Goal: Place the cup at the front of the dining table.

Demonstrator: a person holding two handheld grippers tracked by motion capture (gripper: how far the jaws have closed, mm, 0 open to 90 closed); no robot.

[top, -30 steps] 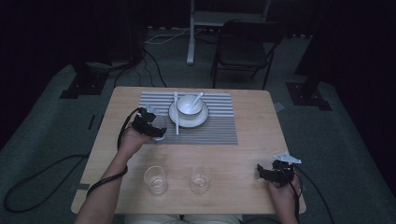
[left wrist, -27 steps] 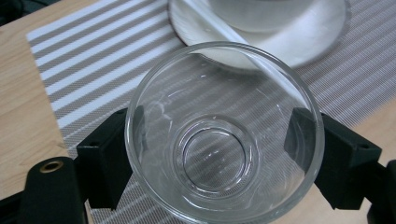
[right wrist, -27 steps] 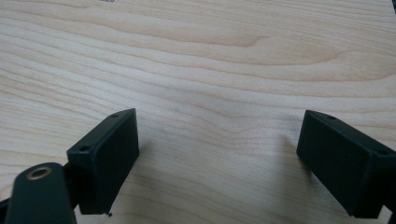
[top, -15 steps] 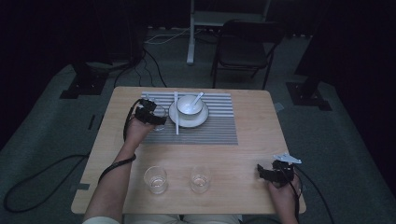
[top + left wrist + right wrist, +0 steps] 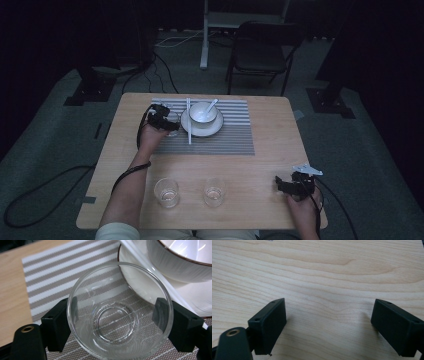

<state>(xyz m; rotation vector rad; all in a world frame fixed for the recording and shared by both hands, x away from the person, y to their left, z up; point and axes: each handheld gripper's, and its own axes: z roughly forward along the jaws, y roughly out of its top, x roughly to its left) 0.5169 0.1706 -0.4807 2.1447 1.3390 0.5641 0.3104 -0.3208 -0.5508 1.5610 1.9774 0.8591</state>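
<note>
While the right claw (image 5: 284,184) rests on the near right corner of the counter (image 5: 270,150), its jaws stand wide apart over bare wood with nothing between them. Farther out, the left claw (image 5: 169,121) has its pads pressed on either side of a clear glass (image 5: 120,310), upright over the striped placemat (image 5: 235,137), just beside the white plate (image 5: 202,129) and bowl (image 5: 203,113). From above that glass is half hidden by the claw; the left gripper view looks straight down into it. Two more glasses (image 5: 166,192) stand near the front edge.
</note>
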